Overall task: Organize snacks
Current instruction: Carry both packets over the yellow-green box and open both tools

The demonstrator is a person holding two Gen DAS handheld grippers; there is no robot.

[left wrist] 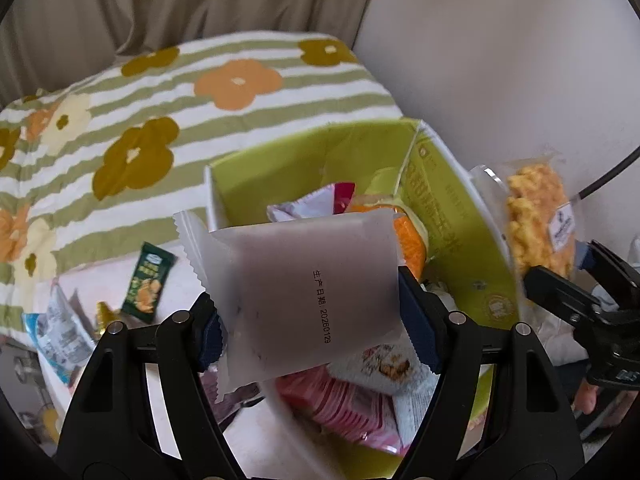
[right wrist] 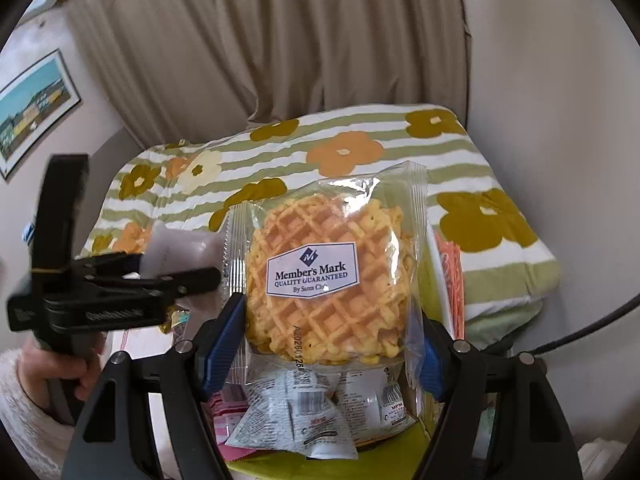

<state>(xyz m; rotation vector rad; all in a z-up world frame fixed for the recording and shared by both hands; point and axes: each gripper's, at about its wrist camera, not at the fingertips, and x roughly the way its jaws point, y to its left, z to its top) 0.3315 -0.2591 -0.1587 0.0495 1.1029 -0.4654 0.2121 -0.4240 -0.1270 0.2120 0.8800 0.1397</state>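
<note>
While both grippers hold packets above the green box (left wrist: pixel 460 216), the left gripper (left wrist: pixel 308 316) pinches a frosted packet (left wrist: pixel 304 300) over its near-left corner; the right gripper (right wrist: pixel 332 344) clamps a waffle packet (right wrist: pixel 324 276) upright over its middle.

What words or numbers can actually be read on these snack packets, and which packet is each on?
"生产日期: 20260129" on the frosted white packet in the left claw.
"Member's Mark / QUALITY GUARANTEED / By Sams Cl…" on the waffle packet in the right claw; its edge code starts "A2026012", then blurs.
Print on the green box, dark green packet and packets inside the box: too small or blurred.
</note>
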